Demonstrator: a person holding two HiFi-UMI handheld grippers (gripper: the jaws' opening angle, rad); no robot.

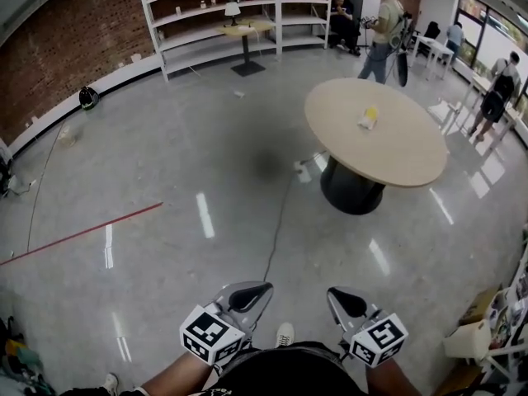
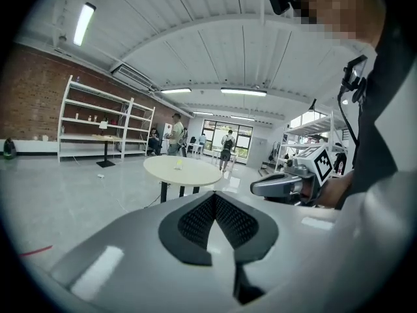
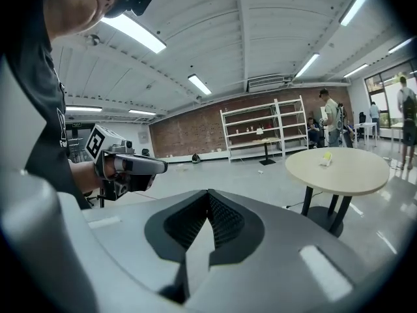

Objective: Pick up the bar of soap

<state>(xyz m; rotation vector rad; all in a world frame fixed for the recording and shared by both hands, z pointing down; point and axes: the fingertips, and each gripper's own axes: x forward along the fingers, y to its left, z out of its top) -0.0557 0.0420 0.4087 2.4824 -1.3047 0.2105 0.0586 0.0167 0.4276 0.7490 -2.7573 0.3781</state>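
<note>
The soap lies near the middle of the round worktop, far from both tools. The left tool and the right tool are closed and empty. If they arrive at the worktop closed, they may push the soap off it.

black short-sleeved shirt, white shoe

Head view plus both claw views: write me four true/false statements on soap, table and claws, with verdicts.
1. The bar of soap lies on the round table. True.
2. The left claw grips the soap. False: it is shut on nothing.
3. The right claw is shut and empty. True.
4. Both claws rest on the table. False: they are clear of it, with floor between.
</note>
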